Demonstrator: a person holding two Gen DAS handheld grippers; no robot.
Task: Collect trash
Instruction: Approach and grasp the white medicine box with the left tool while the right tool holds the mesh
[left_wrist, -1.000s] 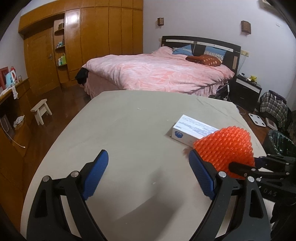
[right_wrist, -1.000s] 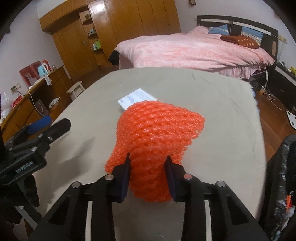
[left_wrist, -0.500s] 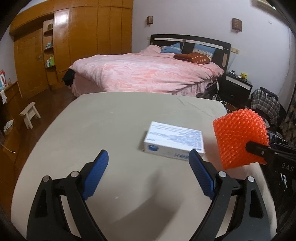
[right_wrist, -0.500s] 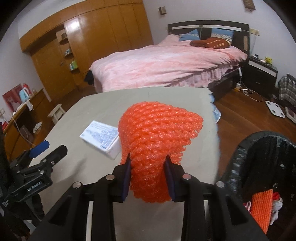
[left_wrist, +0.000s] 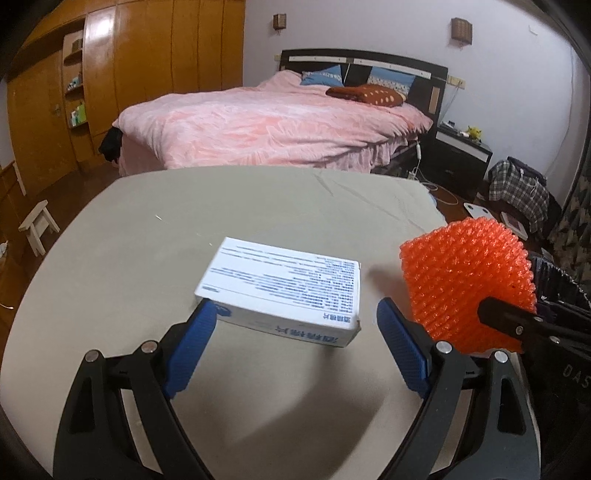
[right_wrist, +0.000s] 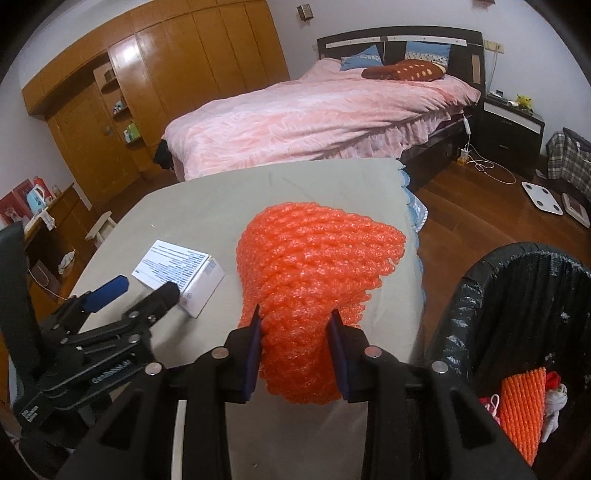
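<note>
A beige cloth-covered table (left_wrist: 147, 369) carries one thing: a white box (left_wrist: 284, 288) with blue print, lying flat near the table's right side. The wooden floor (right_wrist: 480, 206) beyond carries a black-lined bin (right_wrist: 491, 280) just beside the table's edge, a white scale (right_wrist: 542, 197) and a small stool (left_wrist: 37, 225).

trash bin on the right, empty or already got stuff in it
Not empty. The right wrist view shows the black-lined trash bin already holding an orange foam net and some red and white scraps near the bottom.

Both wrist views look down, close, sharing the table (left_wrist: 295, 206) and bed (right_wrist: 314, 114).
</note>
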